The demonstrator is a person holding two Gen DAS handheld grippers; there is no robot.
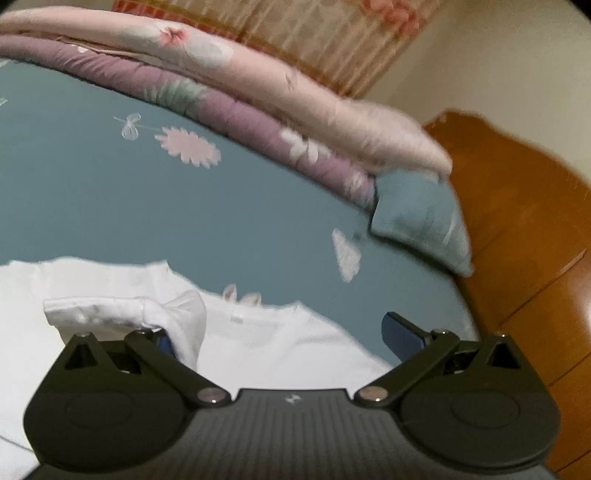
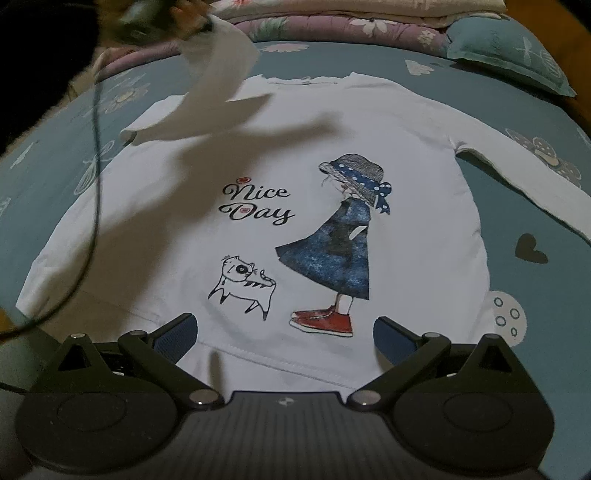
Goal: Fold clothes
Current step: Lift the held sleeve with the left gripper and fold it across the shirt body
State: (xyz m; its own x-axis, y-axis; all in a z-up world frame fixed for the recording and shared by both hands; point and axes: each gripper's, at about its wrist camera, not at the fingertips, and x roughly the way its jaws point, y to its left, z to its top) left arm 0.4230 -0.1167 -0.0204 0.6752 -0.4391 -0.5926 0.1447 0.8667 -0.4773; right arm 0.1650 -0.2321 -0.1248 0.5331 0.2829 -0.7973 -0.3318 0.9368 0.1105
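A white long-sleeved shirt [image 2: 332, 129] with a "Nice Day" print, a girl and a cat lies flat, front up, on the teal bed sheet [image 2: 535, 295]. Its right sleeve [image 2: 517, 173] stretches out flat. The left sleeve [image 2: 221, 85] is lifted off the bed and hangs from my blurred left gripper [image 2: 147, 18] at the top left. In the left wrist view my left gripper [image 1: 277, 332] is open, the sleeve cuff [image 1: 122, 310] draped over its left finger, with the shirt collar [image 1: 258, 314] beyond. My right gripper [image 2: 284, 323] is open above the shirt's hem.
Folded pink and purple quilts [image 1: 258, 110] lie along the far side of the bed, with a teal pillow [image 1: 417, 218] beside them. A wooden headboard [image 1: 517, 221] stands at the right. A dark cable [image 2: 94, 184] hangs across the shirt's left side.
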